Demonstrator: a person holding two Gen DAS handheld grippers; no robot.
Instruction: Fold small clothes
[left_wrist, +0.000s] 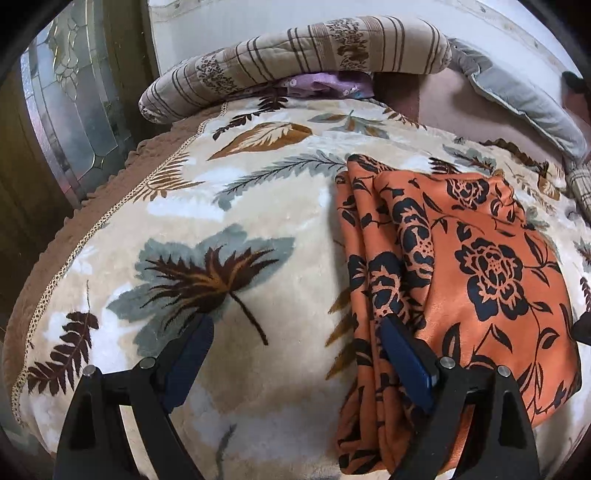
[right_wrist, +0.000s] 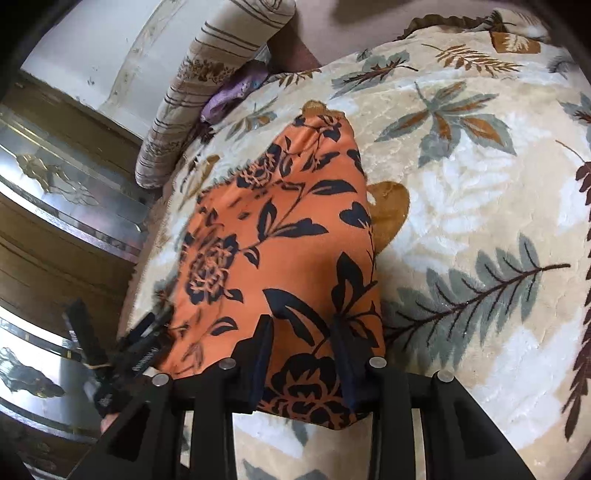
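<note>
The folded orange satin garment with black flowers (left_wrist: 480, 258) lies on the leaf-patterned plush blanket (left_wrist: 221, 206) covering the bed, its long axis running away from both grippers. The left gripper (left_wrist: 295, 350) gapes wide — only its right finger overlaps the near-left edge. The right gripper (right_wrist: 303, 354) straddles the near end — whether it pinches, I cannot tell.

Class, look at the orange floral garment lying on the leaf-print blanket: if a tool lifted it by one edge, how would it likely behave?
The orange floral garment would probably droop limply: it already lies in soft, rounded folds. Its faint sheen suggests a smooth, possibly slippery fabric, so stacked layers may slide apart. It looks thin and likely light, yet the plush blanket beneath may drag on it when pushed.
</note>
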